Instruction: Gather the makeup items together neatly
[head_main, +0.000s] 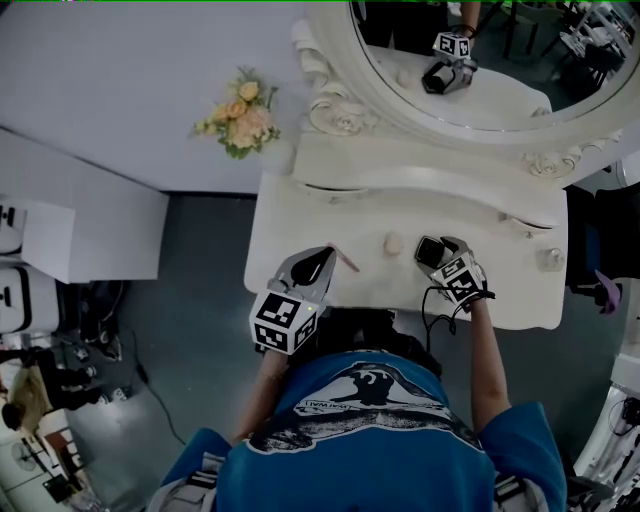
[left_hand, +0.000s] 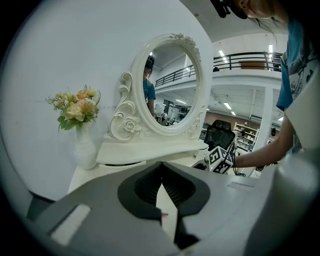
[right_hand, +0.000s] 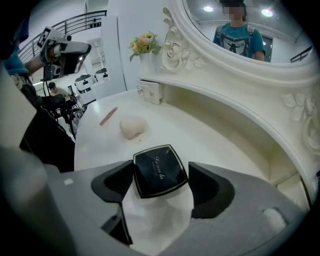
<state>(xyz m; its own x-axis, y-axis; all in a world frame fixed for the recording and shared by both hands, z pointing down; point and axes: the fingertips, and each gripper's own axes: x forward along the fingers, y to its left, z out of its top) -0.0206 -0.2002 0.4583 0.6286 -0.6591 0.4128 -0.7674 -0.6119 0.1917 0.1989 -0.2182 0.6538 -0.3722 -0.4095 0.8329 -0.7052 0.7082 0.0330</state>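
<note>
Blue-shirted and leaning in from the near side, the person (head_main: 370, 440) filled the bottom of the head view, with both arms reaching over the white desk (head_main: 290, 225). An oval mirror (head_main: 500, 70) stood at the far side, and flowers (head_main: 240, 112) sat far left.

The left gripper (left_hand: 161, 170) hung above the desk at near left, its jaws pressed together at the tips with nothing between them. The right gripper (right_hand: 162, 182) was down at near right with its jaws apart, one on each side of a black square compact (right_hand: 158, 169) that lay flat on the desk. The compact was turned cornerwise to the jaws and was not yet pinched.

The compact looked stiff and light. Its glossy lid could slip and its contents could crack, so a squeeze across two flat opposite edges seemed safer than corner to corner.

Left of it lay a beige sponge (right_hand: 132, 127). It was probably soft and very light and would be best taken gently around its thick middle.

Farther left lay a pink stick (right_hand: 108, 116), thin, rigid and likely to roll. A pinch across its middle would suit it.
</note>
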